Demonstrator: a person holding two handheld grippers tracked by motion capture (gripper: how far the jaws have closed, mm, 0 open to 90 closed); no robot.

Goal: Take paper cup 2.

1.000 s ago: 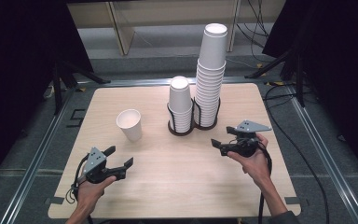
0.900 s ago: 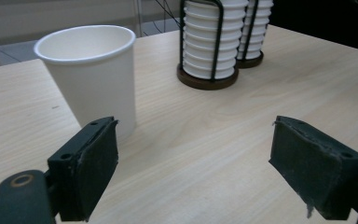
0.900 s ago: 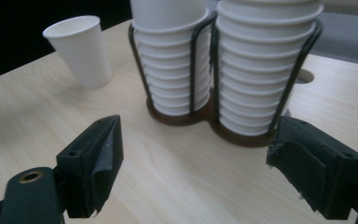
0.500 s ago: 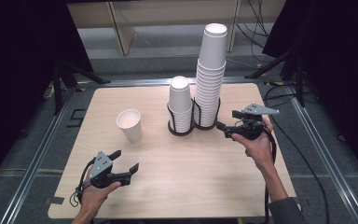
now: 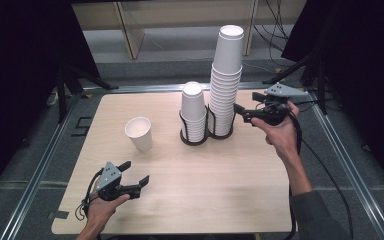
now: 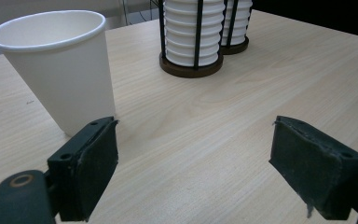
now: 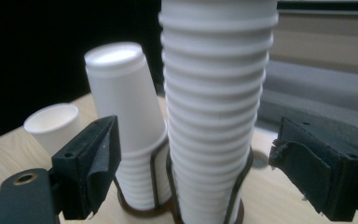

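Cup stack, the tall one (image 5: 226,80): stands upside down in a black wire holder (image 5: 219,134) toward the far middle of the worktop (image 5: 205,190), rising well above everything else. This looks like the thing being worked, since the right gripper is aimed at it.

Nearest the person: left gripper (image 5: 136,171), low over the near left of the worktop. Jaws stand wide apart with nothing between them but bare wood. Judged to be parked out of the way, idle.

Further in: a single paper cup (image 5: 139,133), upright and mouth up, alone on the left. It sits just beyond the left gripper, apart from it. It may be one pulled from a stack and set aside.

Beyond that: a short stack (image 5: 194,112), also inverted and leaning slightly, in its own ring of the holder, just beside the tall one. The wire uprights probably keep both stacks from toppling while cups are lifted off.

Farthest: right gripper (image 5: 241,114), held level at the right of the tall stack and partway up it. In the right gripper view the jaws are spread wide to either side of the stack; the pads are clear of it and hold nothing. This reads as lining up for a grasp.
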